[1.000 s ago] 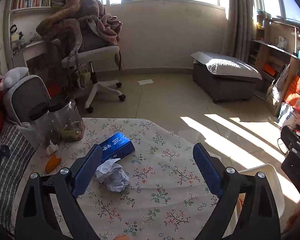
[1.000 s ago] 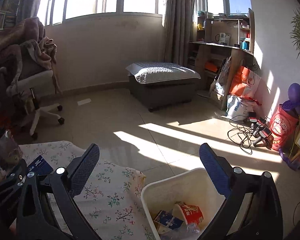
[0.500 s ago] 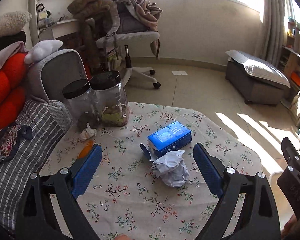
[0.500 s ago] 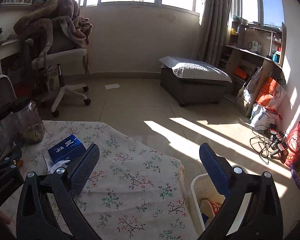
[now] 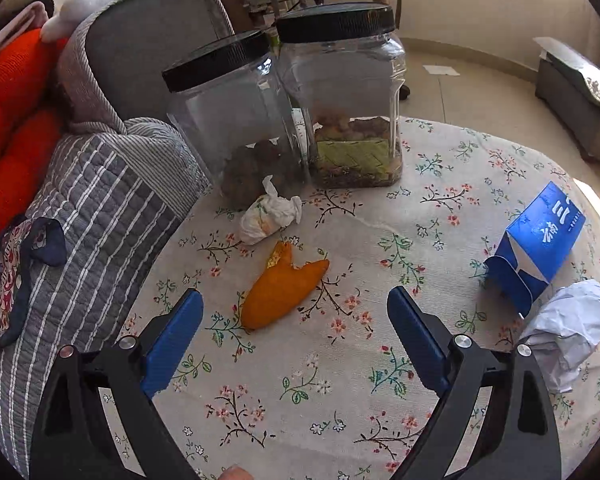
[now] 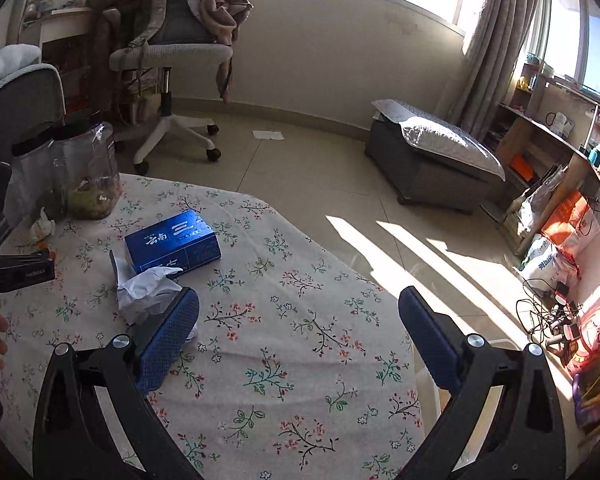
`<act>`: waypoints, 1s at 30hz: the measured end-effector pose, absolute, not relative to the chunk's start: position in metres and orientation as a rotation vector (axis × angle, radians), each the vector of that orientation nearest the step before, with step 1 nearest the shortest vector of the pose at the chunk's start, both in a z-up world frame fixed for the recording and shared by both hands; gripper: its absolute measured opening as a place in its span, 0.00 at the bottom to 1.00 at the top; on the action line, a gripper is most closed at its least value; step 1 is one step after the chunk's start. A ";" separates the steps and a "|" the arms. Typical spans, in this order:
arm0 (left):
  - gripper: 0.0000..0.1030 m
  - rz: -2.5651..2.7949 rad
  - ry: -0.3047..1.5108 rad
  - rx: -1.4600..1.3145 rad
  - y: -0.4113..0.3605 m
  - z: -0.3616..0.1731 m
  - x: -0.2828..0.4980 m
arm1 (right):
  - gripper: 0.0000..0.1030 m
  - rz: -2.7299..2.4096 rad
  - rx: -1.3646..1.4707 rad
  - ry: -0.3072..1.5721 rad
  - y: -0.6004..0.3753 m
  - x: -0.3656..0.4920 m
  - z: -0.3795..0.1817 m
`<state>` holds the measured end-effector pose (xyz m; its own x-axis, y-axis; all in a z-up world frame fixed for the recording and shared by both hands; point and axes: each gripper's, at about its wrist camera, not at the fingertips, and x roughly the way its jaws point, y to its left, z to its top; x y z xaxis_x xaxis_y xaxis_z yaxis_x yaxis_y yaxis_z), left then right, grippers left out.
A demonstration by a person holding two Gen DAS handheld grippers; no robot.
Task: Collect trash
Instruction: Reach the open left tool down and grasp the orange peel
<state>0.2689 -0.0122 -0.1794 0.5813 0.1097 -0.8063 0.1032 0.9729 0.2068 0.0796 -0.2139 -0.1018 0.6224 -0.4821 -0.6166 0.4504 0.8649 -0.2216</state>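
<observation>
Since the left gripper hangs with fingers spread wide and empty just short of the peel, that is your nearest item.

Peel: orange, curled, light, likely limp and a little slick. Lies flat on the tabletop; take it across the narrow middle, pressing into the cloth.

Tissue wad: white, soft, weightless, just beyond the peel, touching the foot of the jars. Pinch anywhere.

Paper ball: crumpled, springy, light, at the right, against the blue box. Squeeze its bulk.

Blue box: thin card, one flap open, probably empty and crushable. Grip across the short sides.

Right gripper: fingers apart, holding nothing, its left finger in front of the paper ball.

Surface: round tabletop under a floral cloth that may bunch.

Room: tiled floor, sunlit; office chair, ottoman, shelves by the window.
</observation>
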 end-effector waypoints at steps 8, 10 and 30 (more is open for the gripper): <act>0.62 -0.020 1.098 0.166 0.021 -0.223 0.304 | 0.93 -0.498 -0.035 0.783 -0.220 0.093 -0.117; 0.58 -0.042 1.093 0.140 0.026 -0.225 0.302 | 0.93 -0.467 -0.023 0.802 -0.219 0.098 -0.121; 0.19 -0.261 0.809 -0.207 0.040 -0.045 0.207 | 0.93 -0.045 0.614 1.033 -0.218 0.167 -0.188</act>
